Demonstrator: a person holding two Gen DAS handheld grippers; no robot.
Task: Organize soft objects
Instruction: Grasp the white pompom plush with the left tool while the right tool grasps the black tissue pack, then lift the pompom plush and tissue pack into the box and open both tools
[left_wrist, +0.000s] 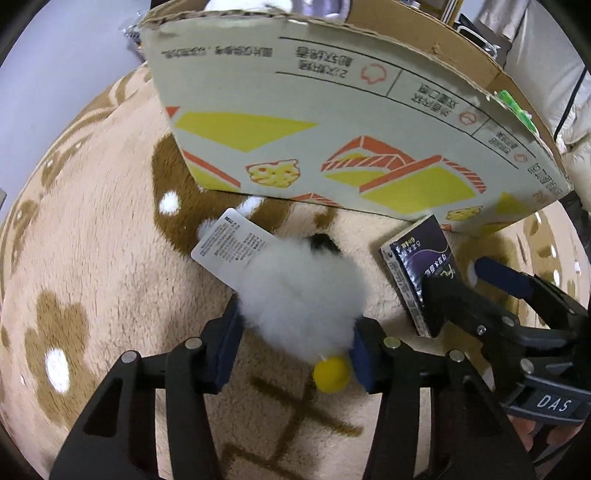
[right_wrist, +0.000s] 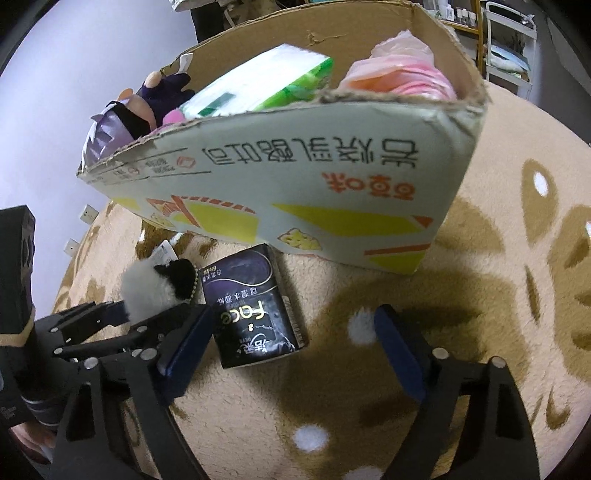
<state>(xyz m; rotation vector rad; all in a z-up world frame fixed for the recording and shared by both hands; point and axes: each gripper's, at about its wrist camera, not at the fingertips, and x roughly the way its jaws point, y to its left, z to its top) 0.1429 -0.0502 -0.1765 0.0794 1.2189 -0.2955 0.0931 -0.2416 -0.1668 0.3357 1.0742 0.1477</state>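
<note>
I count one fluffy white plush (left_wrist: 299, 295) with a black end, a yellow ball and a paper tag, one dark tissue pack (right_wrist: 255, 306), and one cardboard box (right_wrist: 295, 192) holding one purple doll (right_wrist: 122, 118), one green-white pack (right_wrist: 258, 85) and one pink bundle (right_wrist: 399, 74), all on the tan rug (left_wrist: 92, 258). My left gripper (left_wrist: 291, 354) is clamped on the plush, whose long axis runs away from me, black end toward the box, ball nearest me. My right gripper (right_wrist: 291, 350) stands apart astride the near end of the pack, not pressing it; the pack lies flat just before the box, lengthwise toward it.
</note>
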